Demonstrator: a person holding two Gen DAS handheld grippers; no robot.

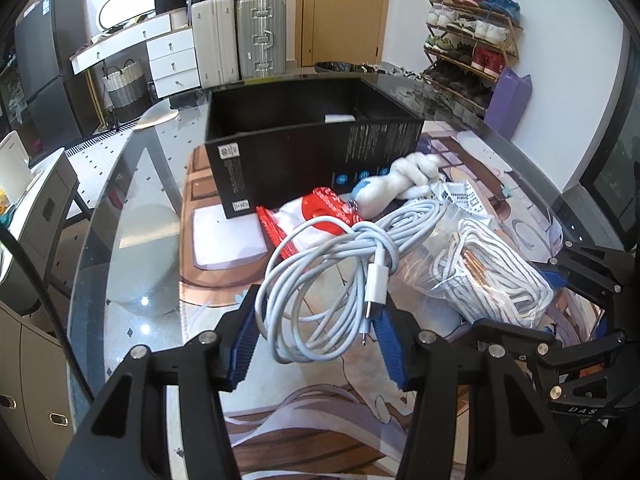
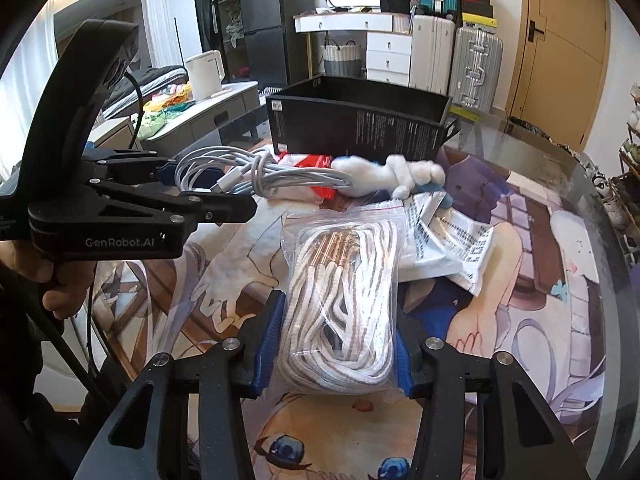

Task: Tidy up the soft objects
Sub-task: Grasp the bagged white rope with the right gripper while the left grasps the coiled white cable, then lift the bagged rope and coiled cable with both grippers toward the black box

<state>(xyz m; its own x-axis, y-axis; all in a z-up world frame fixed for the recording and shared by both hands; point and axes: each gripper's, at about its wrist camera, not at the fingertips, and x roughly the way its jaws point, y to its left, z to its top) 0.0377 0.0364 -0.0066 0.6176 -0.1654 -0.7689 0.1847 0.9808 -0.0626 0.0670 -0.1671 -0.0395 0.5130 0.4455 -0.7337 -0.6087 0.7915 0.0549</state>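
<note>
A: Left gripper [image 1: 316,320] clamps the cable [image 1: 320,276], lifted over the mat [image 1: 320,420]; right gripper [image 2: 334,340] squeezes the bagged rope [image 2: 344,300], on the mat.

B: Pickup stage, apparently. Next, likely: carry both to the box [image 1: 312,148] behind.

Cable coil [image 1: 320,272] left of rope bag [image 1: 492,276], box [image 1: 312,148] behind (plush [image 1: 400,180] between)

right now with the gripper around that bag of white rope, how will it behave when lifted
The bag of rope will probably sag and bulge, since the coils look loose inside. Its glossy clear plastic may slip against the right gripper pads. It looks bulky but likely not fragile.
</note>
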